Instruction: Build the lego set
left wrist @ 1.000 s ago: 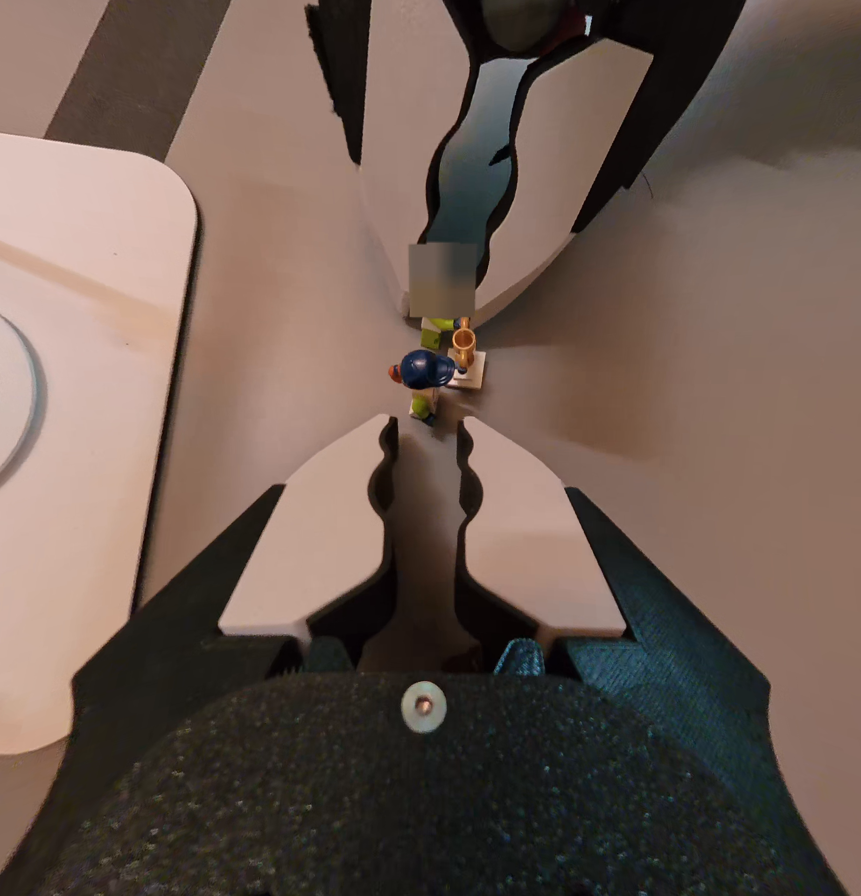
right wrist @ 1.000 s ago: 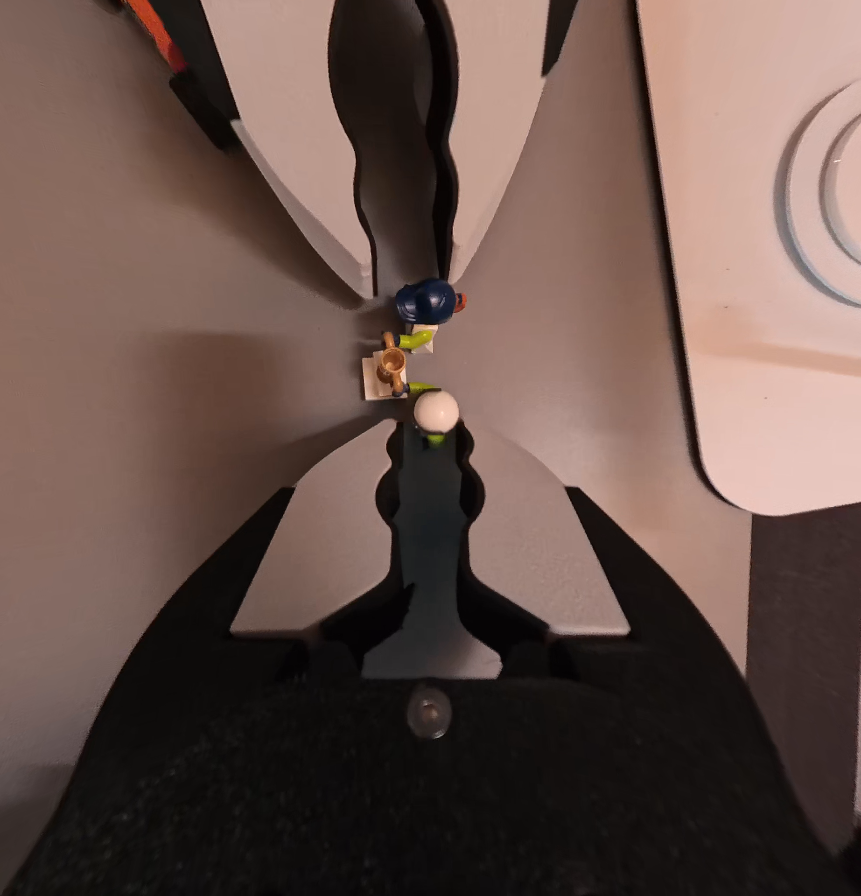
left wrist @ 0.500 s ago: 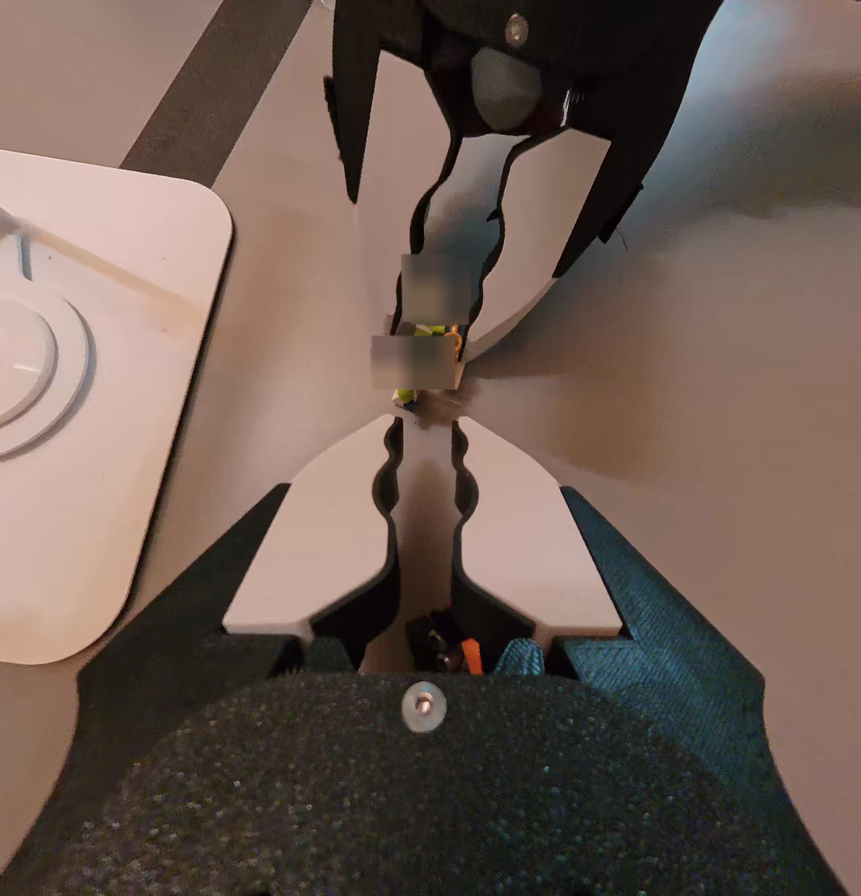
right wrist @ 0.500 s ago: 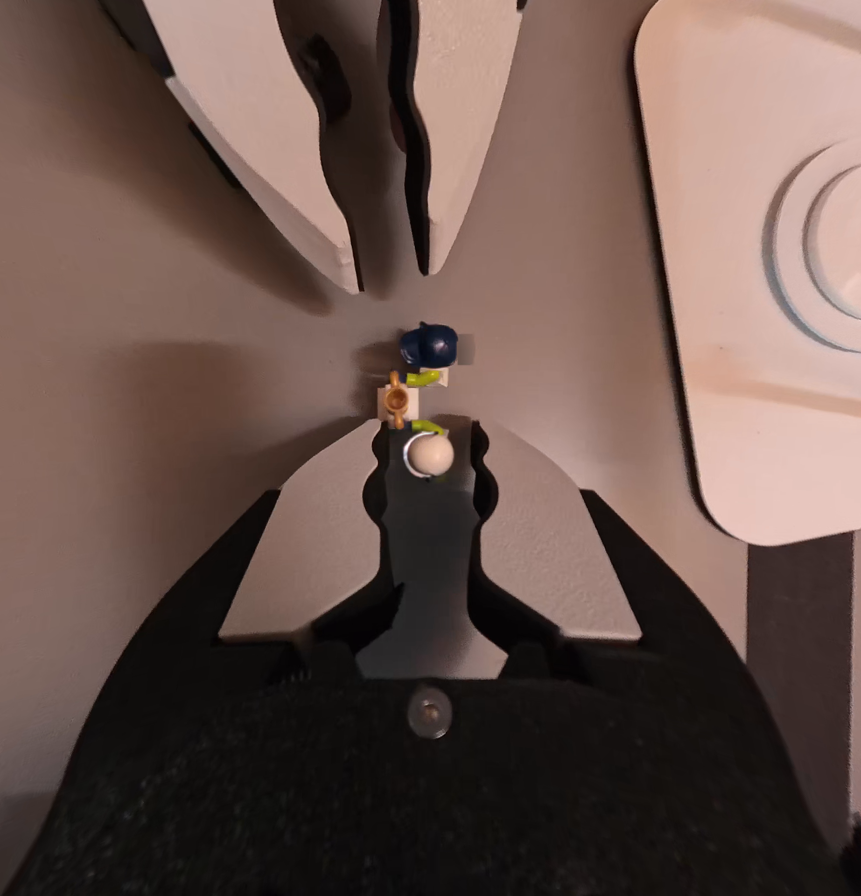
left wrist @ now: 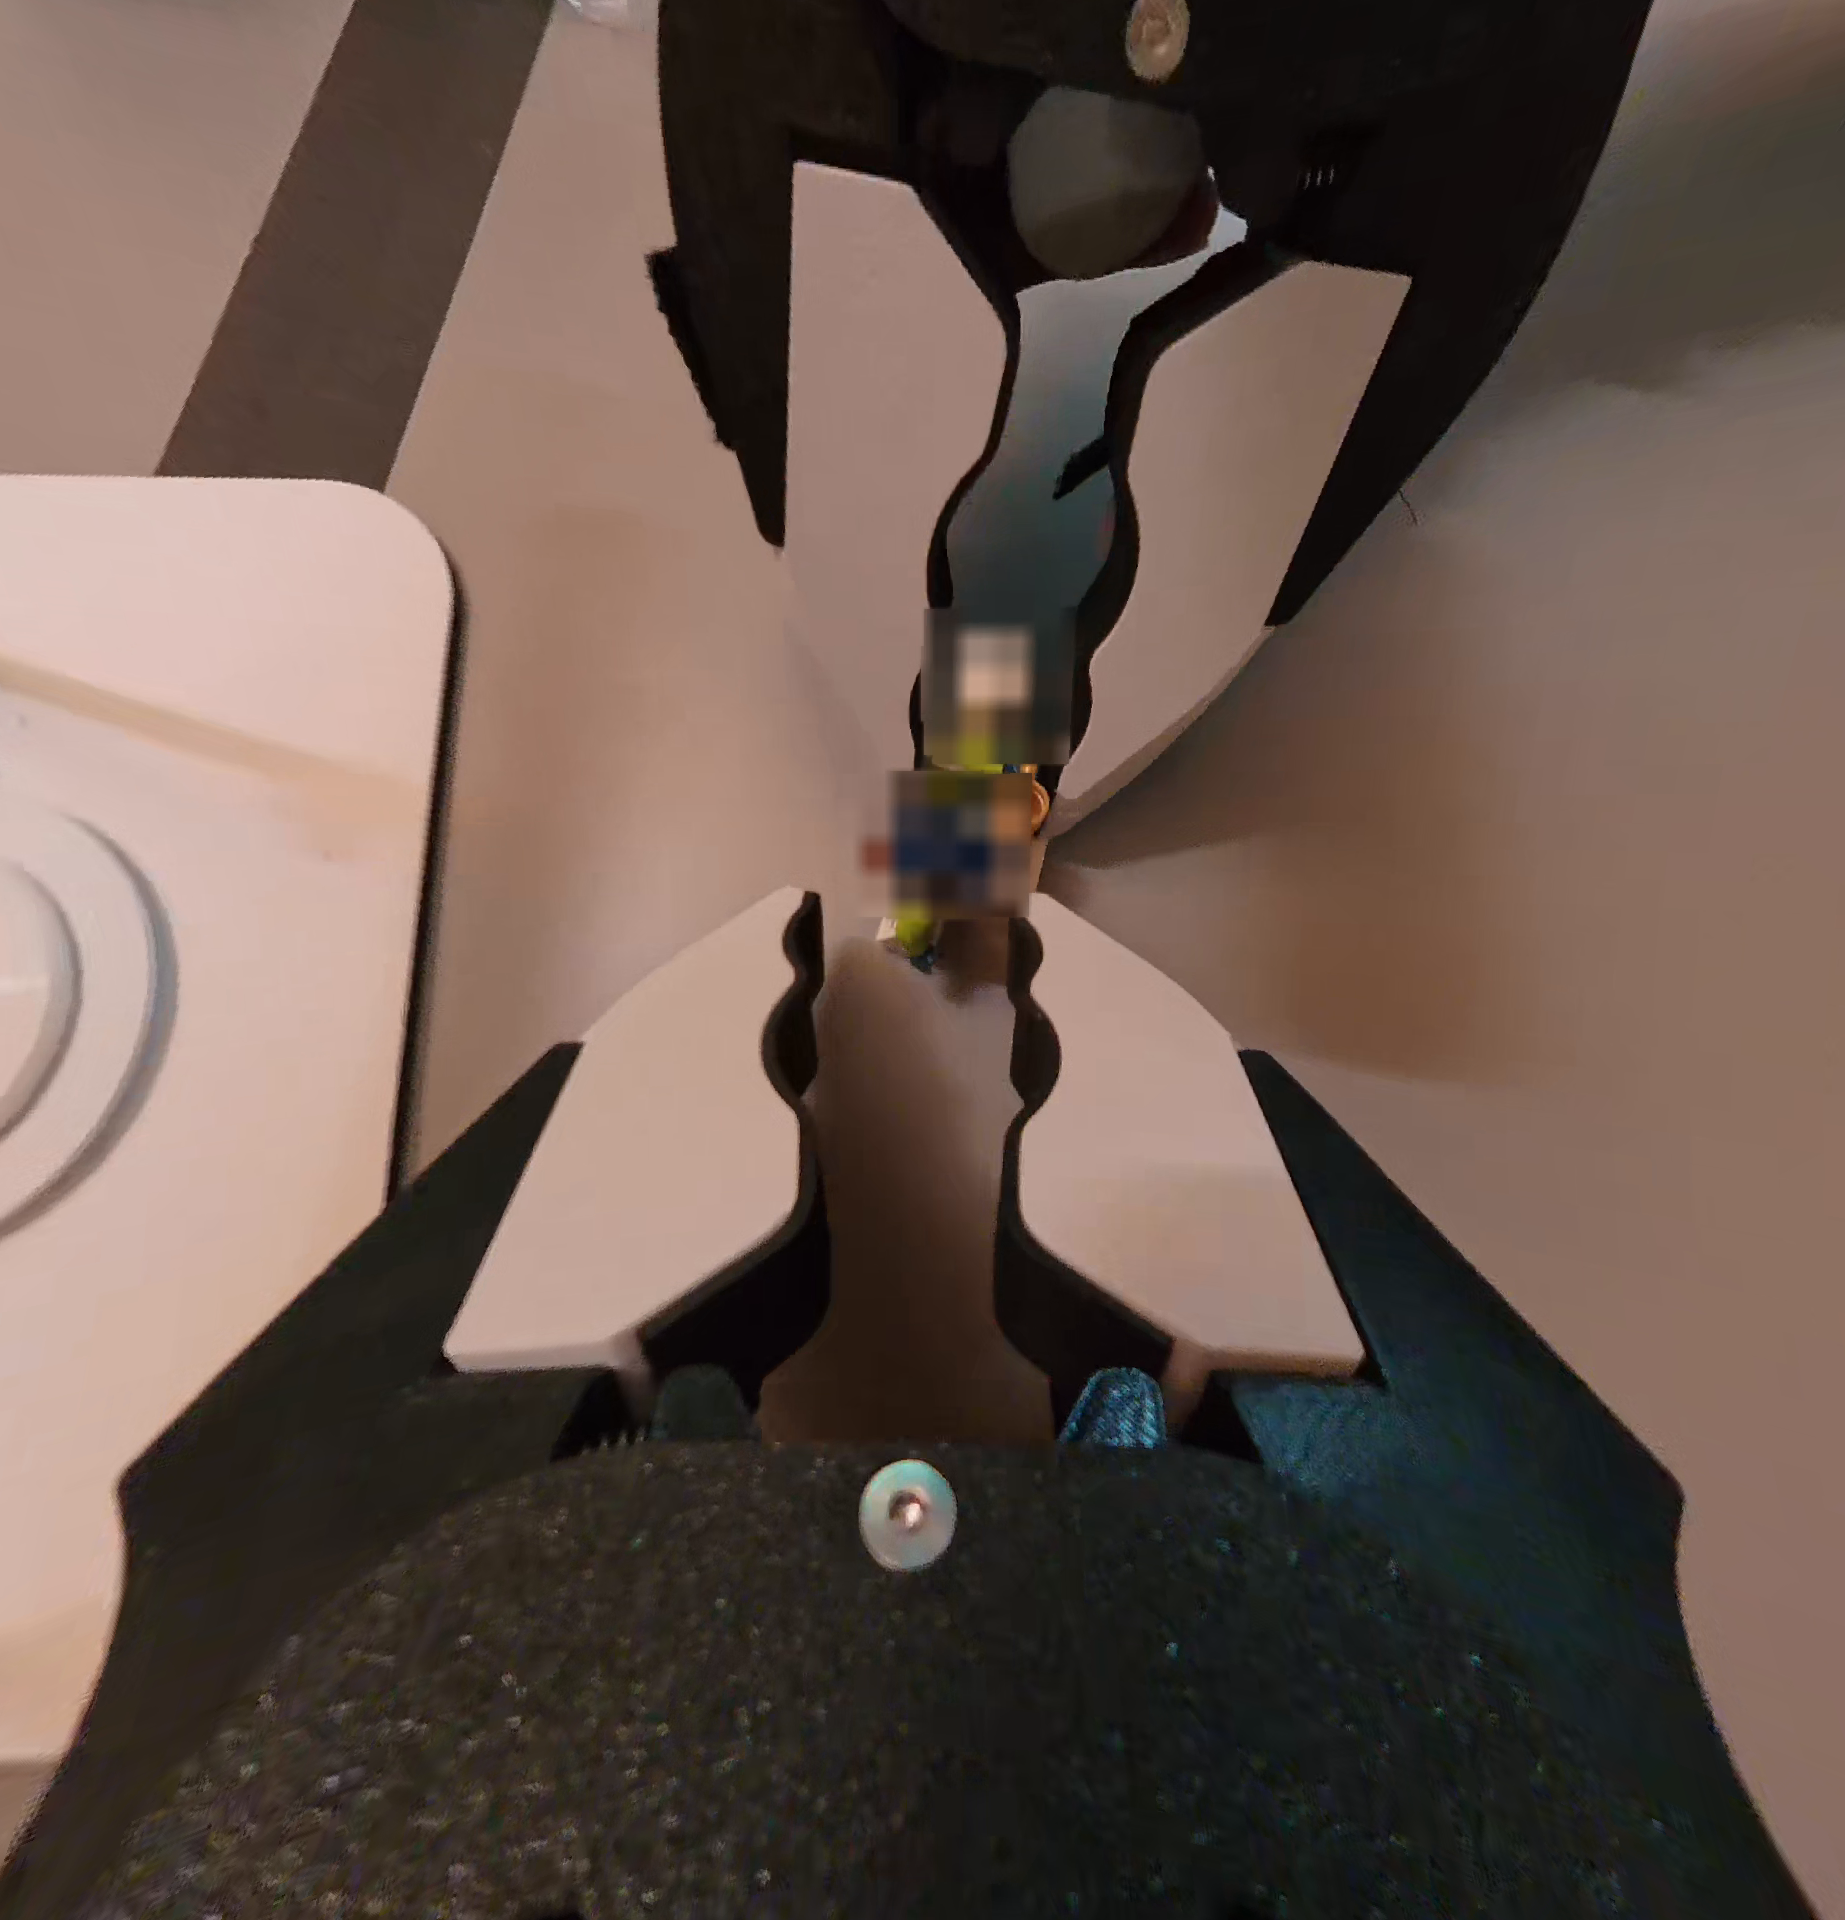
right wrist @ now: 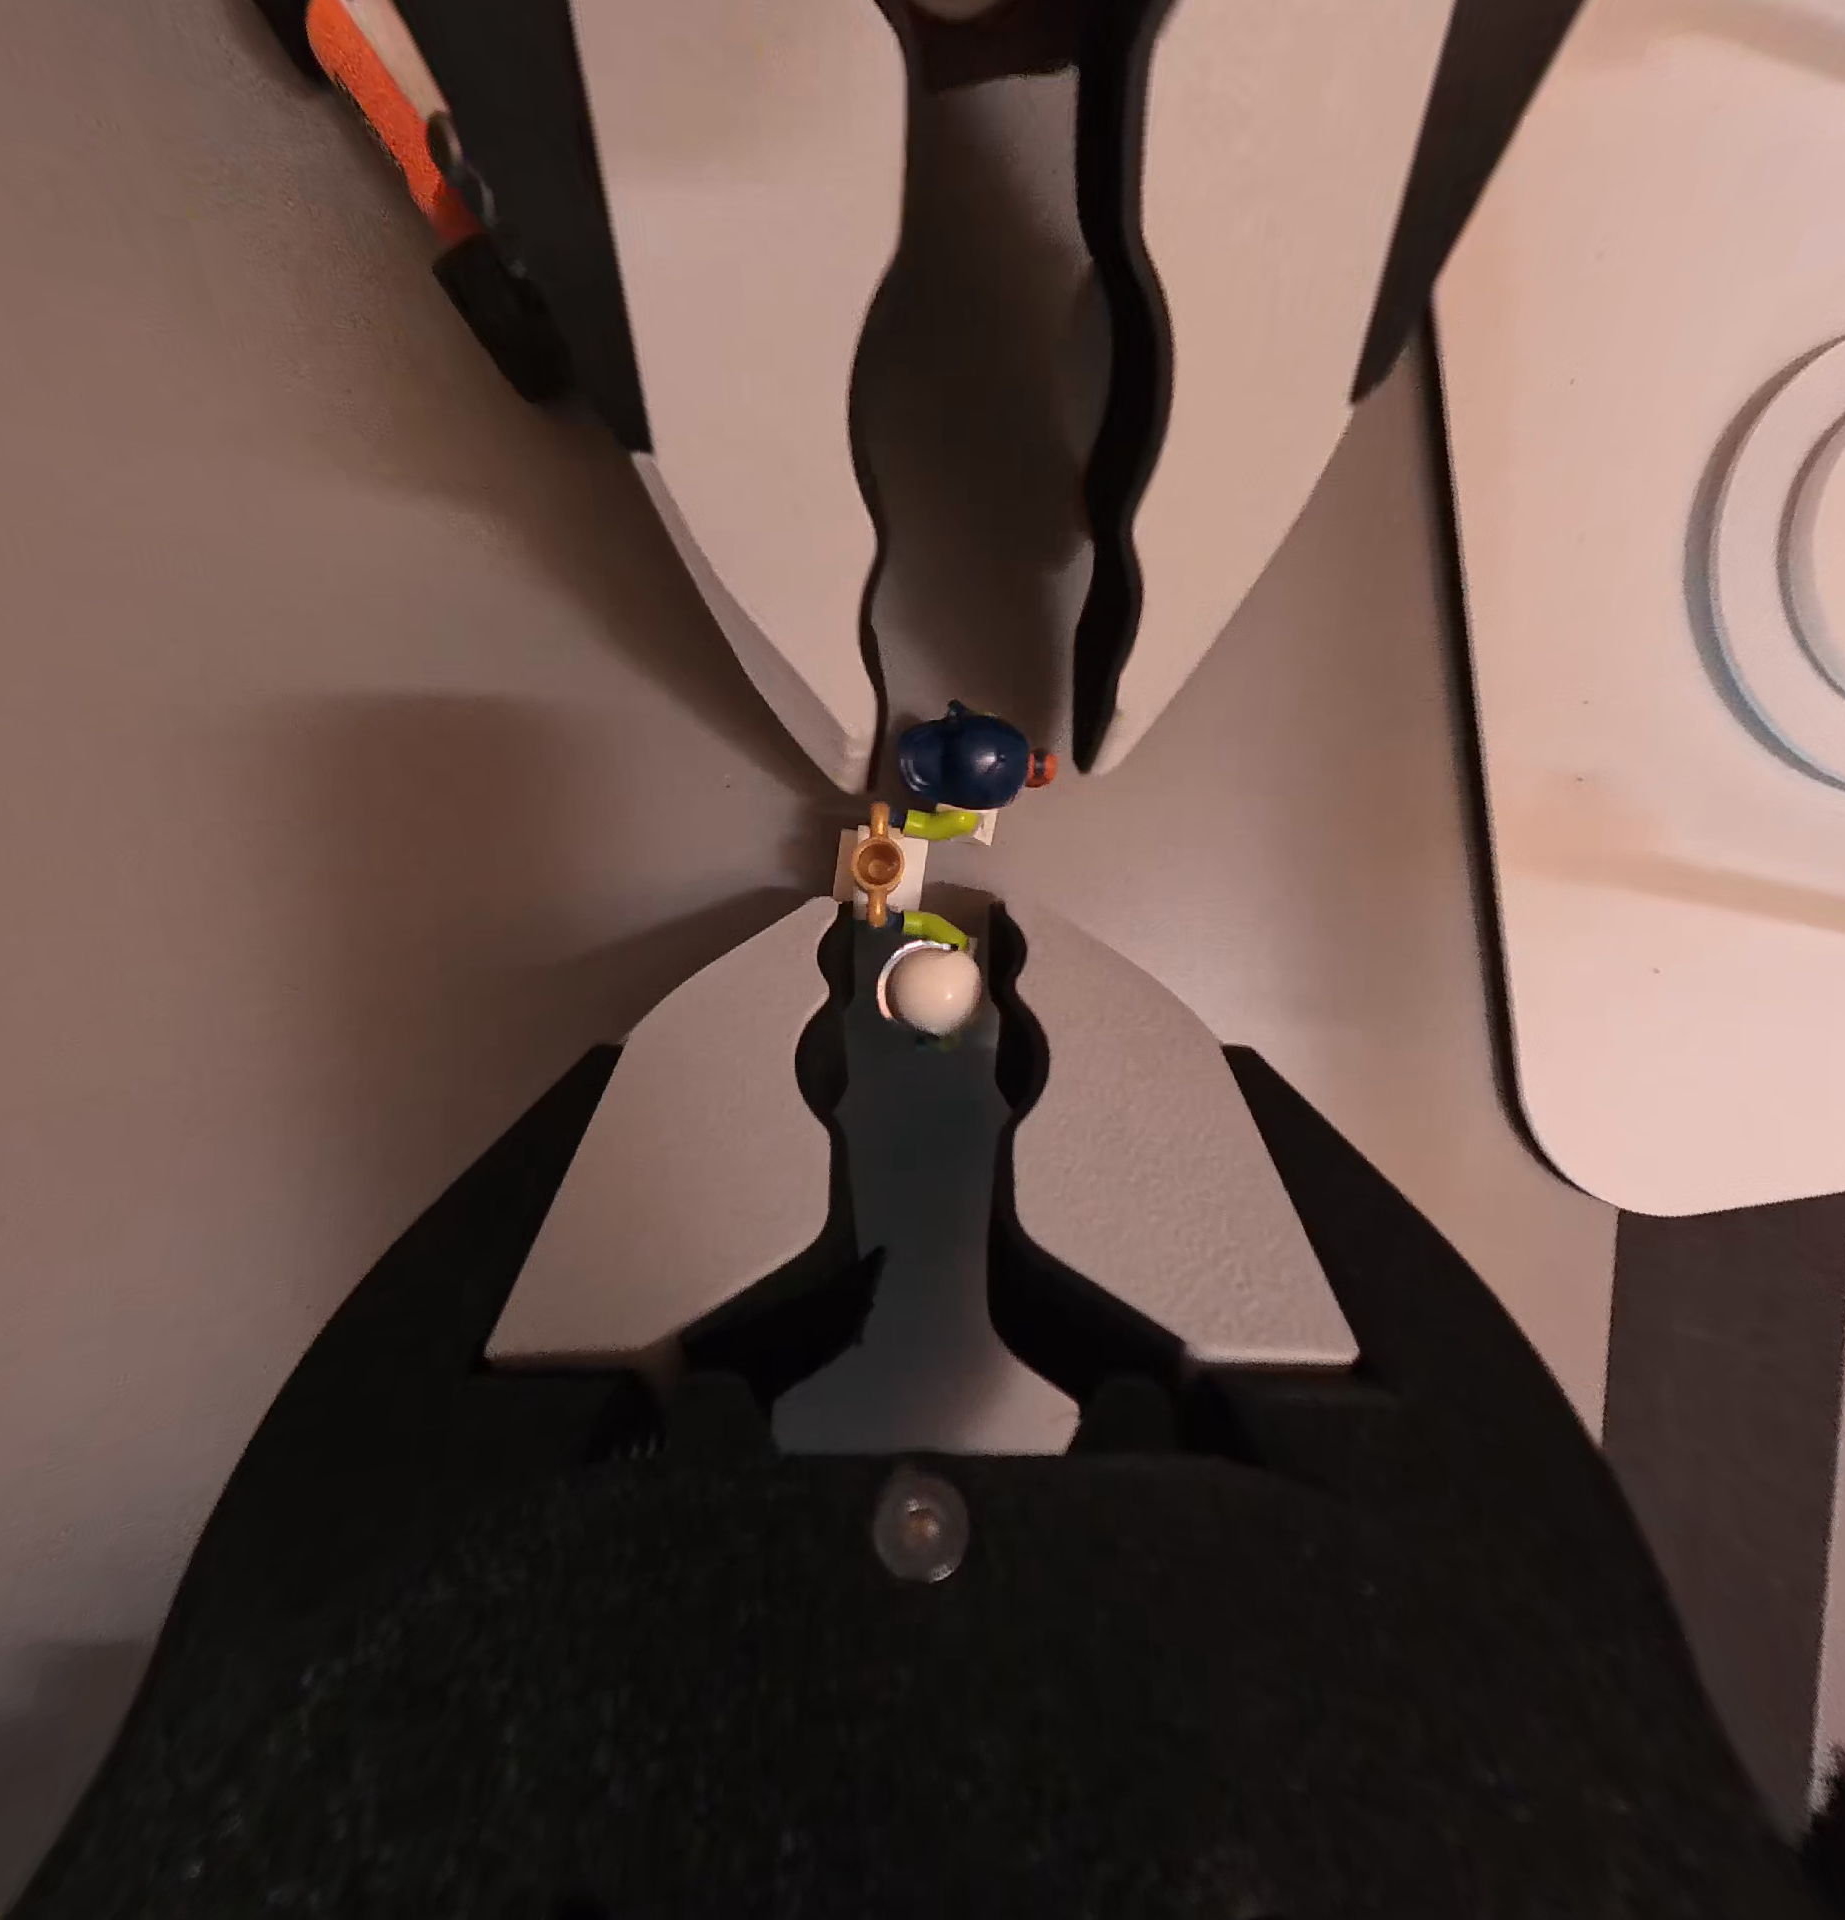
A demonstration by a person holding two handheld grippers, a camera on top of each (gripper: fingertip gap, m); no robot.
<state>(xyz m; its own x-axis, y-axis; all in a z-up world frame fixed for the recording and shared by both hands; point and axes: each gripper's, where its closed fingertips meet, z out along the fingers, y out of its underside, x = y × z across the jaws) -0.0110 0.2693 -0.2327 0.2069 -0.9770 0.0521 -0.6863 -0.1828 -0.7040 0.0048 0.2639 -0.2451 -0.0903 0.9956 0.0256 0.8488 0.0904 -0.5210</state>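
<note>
Figures: two small lego figures stand facing each other on the grey worktop [right wrist: 274,935], between your two grippers. One wears a dark blue cap [right wrist: 965,762], the other a white helmet [right wrist: 930,990]; both have lime green arms.
Cup: a gold trophy cup [right wrist: 879,861] sits on a small white plate piece [right wrist: 847,868] between the figures, just left of them in the right wrist view. Each figure reaches a green arm toward it.
Left wrist view: mosaic patches cover most of the figures here; only a bit of lime green and gold shows at their edges.
Right gripper [right wrist: 910,914]: your jaws stand at a narrow gap around the white-helmet figure, a pale finger on either side. You cannot tell from these views whether the pads press on it.
Left gripper [left wrist: 916,902]: your jaws stand at a similar narrow gap, tips just beside the blue-cap figure on its near side. In the right wrist view its fingertips [right wrist: 856,743] flank the cap; contact cannot be told.
Grippers together: they point at each other, tips near, the lego between them.
White tray [right wrist: 1624,831]: a rounded-corner moulded piece with raised rings lies on the worktop, well apart from the figures.
Dark strip [left wrist: 305,312]: a darker band runs across the worktop past the tray.
</note>
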